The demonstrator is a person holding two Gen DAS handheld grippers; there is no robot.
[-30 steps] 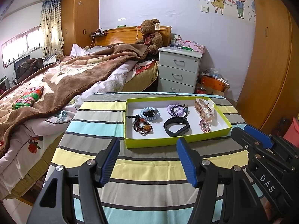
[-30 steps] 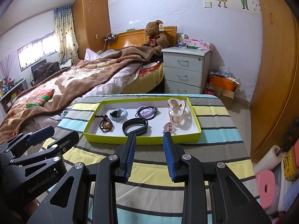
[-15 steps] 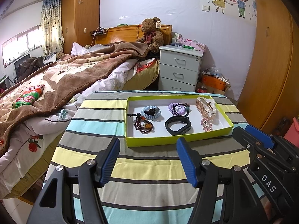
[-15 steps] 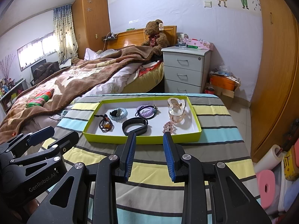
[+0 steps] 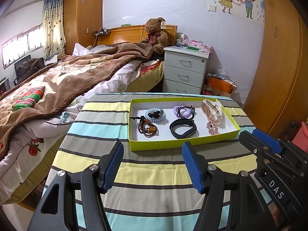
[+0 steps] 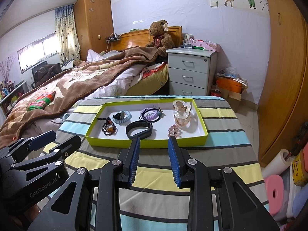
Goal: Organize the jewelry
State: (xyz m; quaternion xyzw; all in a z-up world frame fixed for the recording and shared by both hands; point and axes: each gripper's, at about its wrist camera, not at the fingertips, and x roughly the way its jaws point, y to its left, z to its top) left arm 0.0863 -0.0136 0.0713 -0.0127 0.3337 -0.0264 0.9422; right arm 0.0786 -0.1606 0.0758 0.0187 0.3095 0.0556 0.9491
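Blue rubber pads line both pairs of tongs, which hover over a striped desk [image 5: 154, 173] with nothing between them. The left tongs [image 5: 152, 165] stand wide apart at the bottom centre of their own view; the right tongs [image 6: 153, 159] sit partly open, their gap narrower, aimed at the near wall of a lime-green tray [image 6: 146, 143].

All the jewelry in sight lies inside that tray, each piece apart from the others as if laid out for picking or already sorted; the scene fits either reading. A black band [image 5: 183, 129] rests at centre, a dark beaded bracelet [image 5: 147, 128] at lower left, a pale blue coil tie [image 5: 155, 113] behind it, a purple coil tie [image 5: 182, 111] at upper centre, a clear hair claw [image 5: 211, 111] at upper right and a pink beaded piece [image 5: 212, 128] below it.

The left view shows the right tongs at the lower right edge; the right view shows the left tongs at lower left, plus rolls and clutter on the floor that the left view misses.
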